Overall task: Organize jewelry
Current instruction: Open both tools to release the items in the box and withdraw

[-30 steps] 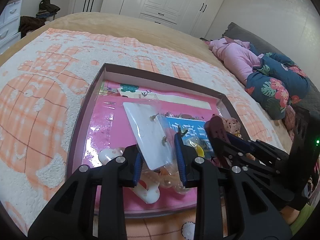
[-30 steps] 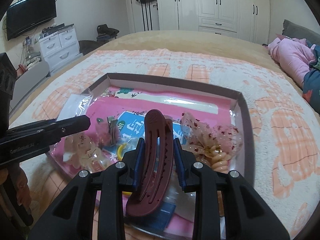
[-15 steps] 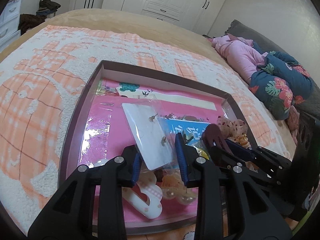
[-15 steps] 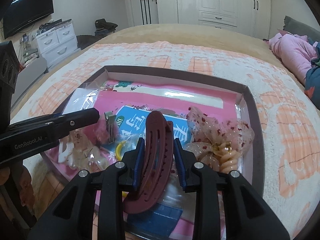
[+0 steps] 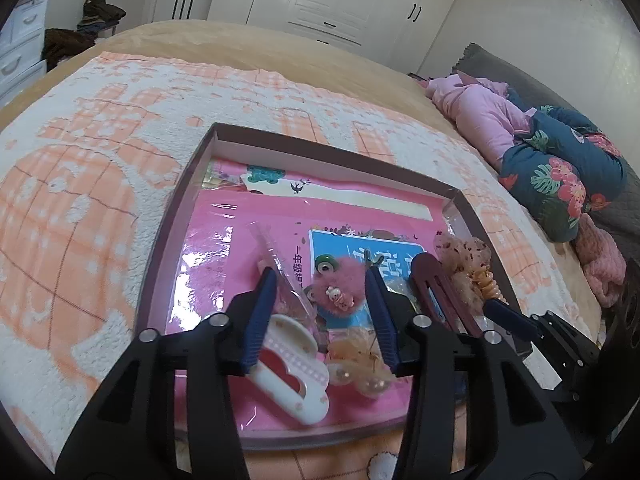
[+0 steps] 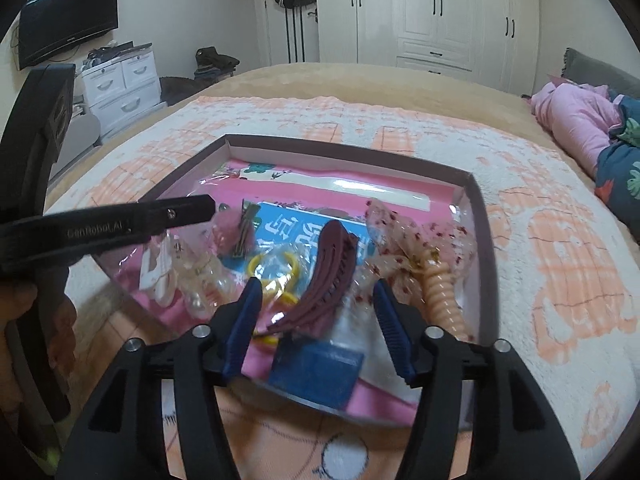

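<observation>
Clip (image 6: 326,276), maroon, lies loose in the tray (image 6: 478,216) on the bed, between the right gripper (image 6: 318,322)'s spread fingers. It looks light, stiff, smooth plastic: best pinched across its flat sides. Left gripper (image 5: 320,312) hovers low over the pompom (image 5: 340,286), jaws wide, holding nothing.

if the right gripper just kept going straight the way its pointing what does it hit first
Most likely the maroon hair claw clip, lying in the tray directly between the open right gripper fingers. Depth is hard to judge.
</observation>
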{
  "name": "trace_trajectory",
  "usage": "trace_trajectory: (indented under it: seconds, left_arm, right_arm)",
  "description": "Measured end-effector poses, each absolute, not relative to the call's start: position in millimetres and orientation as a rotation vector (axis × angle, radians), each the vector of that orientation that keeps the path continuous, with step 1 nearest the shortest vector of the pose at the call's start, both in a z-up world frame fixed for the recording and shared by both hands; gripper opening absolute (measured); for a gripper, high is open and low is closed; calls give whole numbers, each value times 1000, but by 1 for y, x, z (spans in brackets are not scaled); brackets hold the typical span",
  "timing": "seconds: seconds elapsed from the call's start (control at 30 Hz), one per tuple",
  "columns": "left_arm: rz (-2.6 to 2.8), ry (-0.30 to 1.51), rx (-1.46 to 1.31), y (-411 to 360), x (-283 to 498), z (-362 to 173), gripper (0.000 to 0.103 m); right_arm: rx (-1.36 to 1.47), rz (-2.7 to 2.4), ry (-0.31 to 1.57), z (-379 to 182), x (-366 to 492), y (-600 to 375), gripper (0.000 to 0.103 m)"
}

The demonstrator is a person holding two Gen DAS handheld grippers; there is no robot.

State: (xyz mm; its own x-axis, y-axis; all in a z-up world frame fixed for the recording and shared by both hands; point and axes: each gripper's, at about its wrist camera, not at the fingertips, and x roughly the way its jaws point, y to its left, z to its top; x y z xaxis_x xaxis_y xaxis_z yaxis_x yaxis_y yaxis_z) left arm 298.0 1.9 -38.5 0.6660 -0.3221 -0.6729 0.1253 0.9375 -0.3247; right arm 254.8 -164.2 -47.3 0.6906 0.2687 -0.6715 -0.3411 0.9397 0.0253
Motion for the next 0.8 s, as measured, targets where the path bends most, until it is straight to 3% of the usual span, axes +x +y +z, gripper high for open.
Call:
trace_trajectory:
  seconds: [0.43, 0.8]
  left_arm:
    - [-245, 765, -232, 4, 253, -18, 51]
    - [-235, 710, -190, 1, 198, 5, 71]
  right_arm:
    - [-95, 290, 658, -23, 207, -189, 65]
    - [-47, 263, 583, 3, 165, -207, 80]
